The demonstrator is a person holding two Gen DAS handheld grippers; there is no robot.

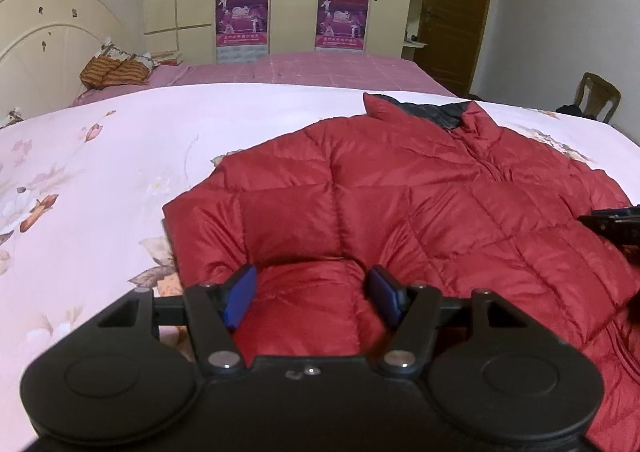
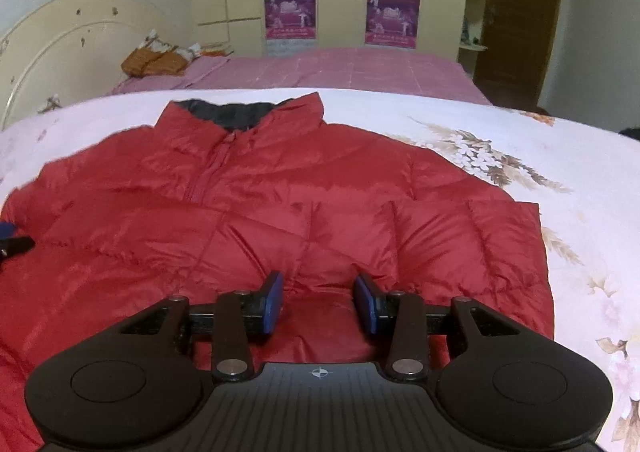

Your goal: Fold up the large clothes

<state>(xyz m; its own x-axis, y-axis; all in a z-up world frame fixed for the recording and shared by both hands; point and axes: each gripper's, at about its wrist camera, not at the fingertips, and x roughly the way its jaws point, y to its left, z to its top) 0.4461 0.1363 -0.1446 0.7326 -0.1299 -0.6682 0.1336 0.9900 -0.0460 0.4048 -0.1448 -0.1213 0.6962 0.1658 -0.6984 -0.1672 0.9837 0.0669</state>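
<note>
1. Red jacket lies flat on the flowery bed cover, sleeves already tucked in.
2. Left gripper is wide, right gripper narrower; both hold nothing.
3. Far collar is not folded down yet.

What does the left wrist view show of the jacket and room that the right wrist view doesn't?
Left wrist only: the jacket's left edge against the floral sheet, and a wooden chair by the wall. Right wrist only: the jacket's right edge and the zipper seen head-on. Both: the red puffer jacket lying flat, its dark-lined collar, the purple posters, and each gripper straddling red fabric.
</note>
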